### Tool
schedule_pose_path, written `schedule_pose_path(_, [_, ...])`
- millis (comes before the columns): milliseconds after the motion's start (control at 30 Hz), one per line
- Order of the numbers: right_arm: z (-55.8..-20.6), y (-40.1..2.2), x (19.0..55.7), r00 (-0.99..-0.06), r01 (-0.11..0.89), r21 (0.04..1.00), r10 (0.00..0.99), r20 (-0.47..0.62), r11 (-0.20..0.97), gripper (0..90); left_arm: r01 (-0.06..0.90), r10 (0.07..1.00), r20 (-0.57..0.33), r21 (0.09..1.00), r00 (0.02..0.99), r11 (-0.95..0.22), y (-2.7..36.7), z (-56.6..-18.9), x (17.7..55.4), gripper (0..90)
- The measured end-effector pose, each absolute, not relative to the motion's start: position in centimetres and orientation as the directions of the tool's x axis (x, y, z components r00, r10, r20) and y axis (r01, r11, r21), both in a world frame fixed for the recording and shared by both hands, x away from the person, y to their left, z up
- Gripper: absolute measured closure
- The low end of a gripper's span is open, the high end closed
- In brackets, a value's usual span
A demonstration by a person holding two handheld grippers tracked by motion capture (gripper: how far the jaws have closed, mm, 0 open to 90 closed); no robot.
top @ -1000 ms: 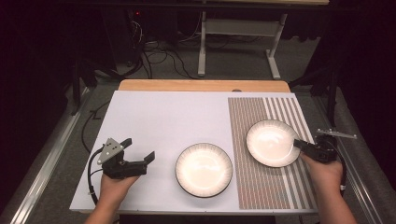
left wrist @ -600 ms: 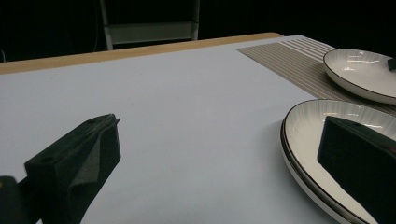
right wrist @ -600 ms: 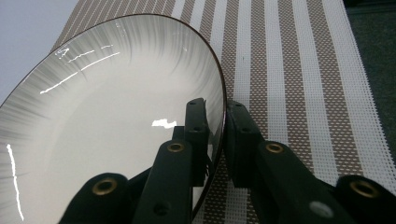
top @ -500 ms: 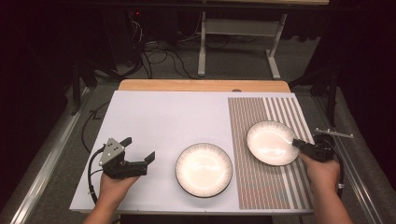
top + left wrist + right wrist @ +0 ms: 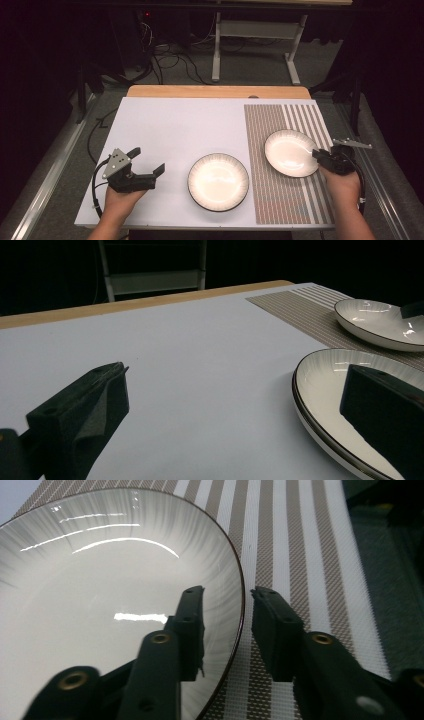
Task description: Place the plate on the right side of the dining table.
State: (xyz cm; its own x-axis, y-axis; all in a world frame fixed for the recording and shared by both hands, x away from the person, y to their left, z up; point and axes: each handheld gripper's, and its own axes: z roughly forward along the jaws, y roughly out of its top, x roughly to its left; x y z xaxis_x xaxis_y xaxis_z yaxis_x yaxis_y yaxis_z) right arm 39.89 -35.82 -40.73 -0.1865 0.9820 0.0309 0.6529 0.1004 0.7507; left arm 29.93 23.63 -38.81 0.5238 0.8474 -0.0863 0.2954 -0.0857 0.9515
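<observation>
Fingers (image 5: 227, 630) parted astride plate (image 5: 100, 595) rim

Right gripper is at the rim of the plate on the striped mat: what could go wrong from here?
1. The right gripper has just been opening, with the rim of the plate between its jaws; drawing back may snag the rim and drag the plate on the striped mat.
2. The left gripper hangs open beside the second plate; a reach could nudge it.
</observation>
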Motion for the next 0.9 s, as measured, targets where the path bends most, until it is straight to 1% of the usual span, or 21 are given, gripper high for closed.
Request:
schedule_pose_path(67, [-40.0, -35.3, 39.1, -0.206, 0.608, 0.783, 0.978, -0.009, 0.135, 56.3, 0.288, 0.849, -0.076, 0.953, 0.523, -0.092, 23.7, -38.7, 29.8, 0.2])
schedule_pose_path(133, [-39.2, -34.6, 38.1, -0.251, 0.546, 0.823, 0.968, -0.021, 0.160, 48.4, 0.279, 0.850, -0.067, 0.955, 0.523, -0.097, 23.7, -38.7, 29.6, 0.1])
schedule_pose_path(200, [-38.5, -33.6, 37.0, -0.304, 0.486, 0.856, 0.952, -0.021, 0.174, 39.7, 0.276, 0.851, -0.064, 0.956, 0.521, -0.097, 23.8, -38.6, 29.5, 0.2])
schedule_pose_path(333, [-37.3, -31.0, 35.1, -0.429, 0.382, 0.902, 0.903, -0.020, 0.202, 27.5, 0.277, 0.852, -0.062, 0.956, 0.520, -0.100, 23.8, -38.7, 29.5, 0.2])
schedule_pose_path(467, [-36.6, -28.1, 33.6, -0.541, 0.322, 0.920, 0.841, -0.014, 0.222, 16.5, 0.270, 0.852, -0.051, 0.957, 0.521, -0.108, 23.6, -38.6, 29.3, 0.1])
schedule_pose_path(500, [-36.5, -27.4, 33.3, -0.564, 0.311, 0.922, 0.826, -0.017, 0.231, 15.0, 0.267, 0.853, -0.048, 0.958, 0.520, -0.109, 23.6, -38.6, 29.2, 0.1])
schedule_pose_path(567, [-36.4, -26.1, 32.5, -0.598, 0.298, 0.924, 0.801, -0.014, 0.239, 10.2, 0.248, 0.853, -0.036, 0.962, 0.521, -0.111, 23.4, -38.4, 29.0, 0.1])
schedule_pose_path(633, [-36.5, -24.9, 31.8, -0.627, 0.285, 0.922, 0.779, -0.025, 0.260, 2.9, 0.226, 0.842, -0.031, 0.968, 0.538, -0.109, 23.3, -38.2, 28.7, 0.1])
schedule_pose_path(667, [-36.6, -24.4, 31.5, -0.643, 0.278, 0.920, 0.765, -0.034, 0.275, 2.9, 0.226, 0.842, -0.031, 0.968, 0.538, -0.109, 23.3, -38.2, 28.7, 0.1])
schedule_pose_path(700, [-36.7, -24.0, 31.2, -0.656, 0.274, 0.918, 0.753, -0.039, 0.286, 0.5, 0.216, 0.839, -0.018, 0.969, 0.545, -0.119, 23.0, -38.2, 28.6, 0.1])
schedule_pose_path(767, [-37.1, -23.4, 30.9, -0.674, 0.259, 0.919, 0.737, -0.048, 0.297, 0.4, 0.220, 0.835, -0.015, 0.967, 0.550, -0.127, 22.8, -38.3, 28.7, 0.1])
schedule_pose_path(867, [-37.3, -23.0, 31.0, -0.675, 0.268, 0.914, 0.736, -0.048, 0.305, 0.4, 0.235, 0.831, -0.026, 0.964, 0.555, -0.127, 22.7, -38.6, 28.8, 0.1])
schedule_pose_path(900, [-37.4, -23.1, 31.1, -0.672, 0.252, 0.919, 0.738, -0.059, 0.303, 0.4, 0.235, 0.832, -0.027, 0.964, 0.554, -0.125, 22.7, -38.7, 28.8, 0.1])
